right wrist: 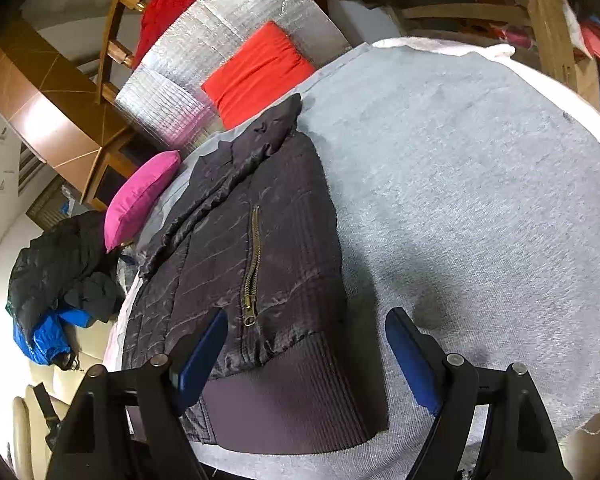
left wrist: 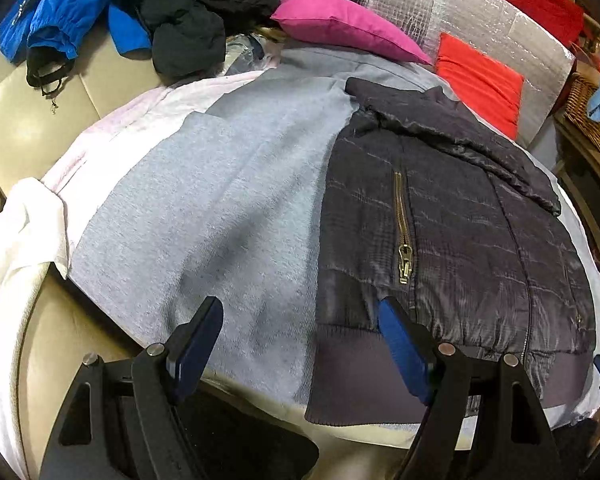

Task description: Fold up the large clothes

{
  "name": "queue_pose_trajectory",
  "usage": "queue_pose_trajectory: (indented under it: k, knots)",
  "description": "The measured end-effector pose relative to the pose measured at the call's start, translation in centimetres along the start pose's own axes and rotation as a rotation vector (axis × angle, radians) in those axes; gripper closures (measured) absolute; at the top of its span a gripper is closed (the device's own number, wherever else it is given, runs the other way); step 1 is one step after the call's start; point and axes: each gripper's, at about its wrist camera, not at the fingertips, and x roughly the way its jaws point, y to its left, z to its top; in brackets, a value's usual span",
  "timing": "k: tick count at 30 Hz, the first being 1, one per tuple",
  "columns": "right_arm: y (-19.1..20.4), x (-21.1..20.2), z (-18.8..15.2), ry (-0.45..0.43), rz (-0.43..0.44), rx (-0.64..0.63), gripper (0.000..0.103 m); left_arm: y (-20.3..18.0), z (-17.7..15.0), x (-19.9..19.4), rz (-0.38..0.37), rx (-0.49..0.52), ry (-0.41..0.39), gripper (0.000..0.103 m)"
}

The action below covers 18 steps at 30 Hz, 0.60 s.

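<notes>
Both grippers, left gripper (left wrist: 300, 344) and right gripper (right wrist: 306, 354), are hovering open and empty over the dark quilted jacket's (left wrist: 452, 232) ribbed hem (right wrist: 292, 400) at the grey-covered surface's (right wrist: 480, 200) near edge; it is seemingly part-folded, and next each should be pinching a hem corner.

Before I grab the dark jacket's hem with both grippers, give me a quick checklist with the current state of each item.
1. Left gripper open, nothing held: ok.
2. Right gripper open, nothing held: ok.
3. Dark jacket lying flat on the grey blanket: ok.
4. Ribbed hem exposed at the near edge, between the right jaws: ok.
5. Left gripper centred on the hem: not ok, only its right finger is over the jacket corner.
6. Pink cushion and red cushion off the jacket: ok.
7. Sleeves tucked in: cannot tell.
</notes>
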Motion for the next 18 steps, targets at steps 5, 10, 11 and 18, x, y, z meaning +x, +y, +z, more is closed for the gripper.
queue_pose_trajectory:
  k: [5,10,11,18]
  knots:
    - [0.7,1.0,0.0,0.030,-0.005,-0.024,0.019,0.0,-0.4,0.6,0.002,0.007,0.016,0.023]
    - [0.7,1.2,-0.1,0.037,-0.009,-0.029,0.019,0.0,-0.8,1.3,0.001,0.004,0.037,0.023]
    - [0.6,1.1,-0.1,0.037,-0.007,-0.023,0.019,0.0,-0.8,1.4,0.000,0.004,0.040,0.023]
    - [0.4,1.1,-0.2,0.039,0.000,-0.014,0.019,-0.2,-1.0,1.9,0.007,0.013,0.057,0.023]
